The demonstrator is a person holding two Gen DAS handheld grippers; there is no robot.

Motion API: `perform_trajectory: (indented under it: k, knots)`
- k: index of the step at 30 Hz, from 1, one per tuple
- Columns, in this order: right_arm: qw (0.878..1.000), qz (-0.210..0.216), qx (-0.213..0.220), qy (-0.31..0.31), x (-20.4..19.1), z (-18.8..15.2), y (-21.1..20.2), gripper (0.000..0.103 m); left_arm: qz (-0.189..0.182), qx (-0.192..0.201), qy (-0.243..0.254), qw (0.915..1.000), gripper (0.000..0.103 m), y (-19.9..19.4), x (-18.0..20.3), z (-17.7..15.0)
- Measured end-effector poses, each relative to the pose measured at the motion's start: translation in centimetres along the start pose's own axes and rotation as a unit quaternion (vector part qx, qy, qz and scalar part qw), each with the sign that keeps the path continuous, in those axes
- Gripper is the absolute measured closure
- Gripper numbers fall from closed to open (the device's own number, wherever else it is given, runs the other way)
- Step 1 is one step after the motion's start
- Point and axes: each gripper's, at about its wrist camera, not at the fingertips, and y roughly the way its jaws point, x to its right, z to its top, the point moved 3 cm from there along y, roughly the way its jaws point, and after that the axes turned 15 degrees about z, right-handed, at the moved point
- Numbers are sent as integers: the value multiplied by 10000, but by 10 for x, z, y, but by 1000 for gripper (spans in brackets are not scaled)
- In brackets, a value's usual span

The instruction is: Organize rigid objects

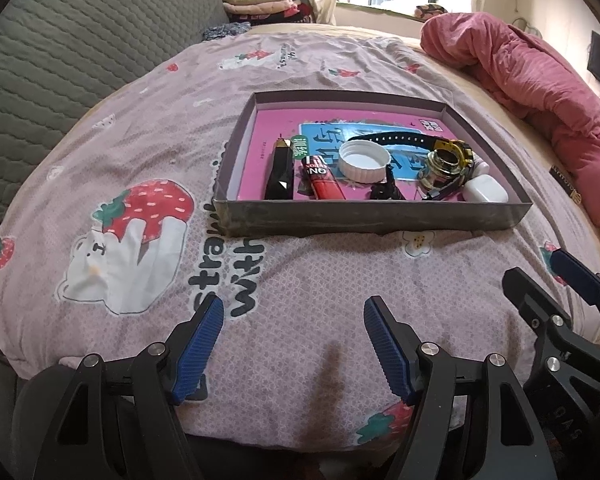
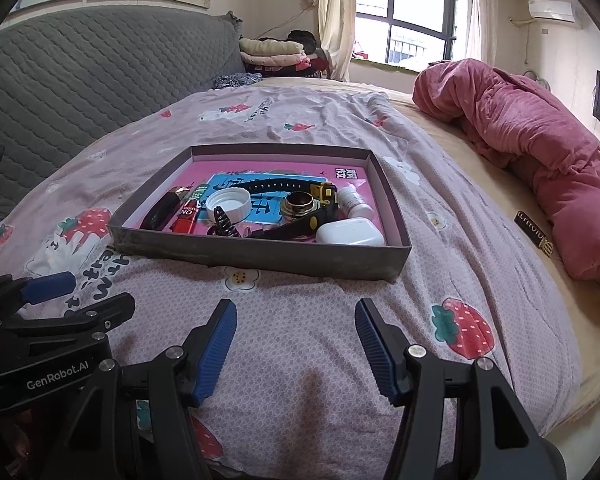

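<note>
Left gripper (image 1: 293,350): fingers hanging spread, empty, over the bed.
Right gripper (image 2: 296,346): likewise spread, empty.
Shallow grey cardboard tray (image 2: 260,254): holding a white ribbed plastic cap (image 2: 228,202).

bed (image 2: 300,340) | strawberry-print sheet | on it: shallow box (image 2: 260,254), pink blanket (image 2: 540,152)

bedsheet (image 1: 300,280): pale lilac, strawberry and white bear print, black lettering
box (image 1: 372,216): grey outside, pale inside
book (image 1: 268,128): magenta cover, blue panel
cap (image 1: 364,160): white
lighter (image 1: 326,178): red
earbud case (image 2: 350,233): white
blanket (image 2: 540,140): rose pink
headboard (image 1: 60,60): grey, quilted
finger pads (image 1: 198,350): blue, ribbed
</note>
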Motion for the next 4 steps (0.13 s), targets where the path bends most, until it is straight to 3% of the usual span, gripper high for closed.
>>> perform_trajectory:
  k: [4]
  knots:
    - [9999, 33, -6, 106, 5, 0, 1, 42, -74, -43, -79, 9999, 29, 4, -5, 3]
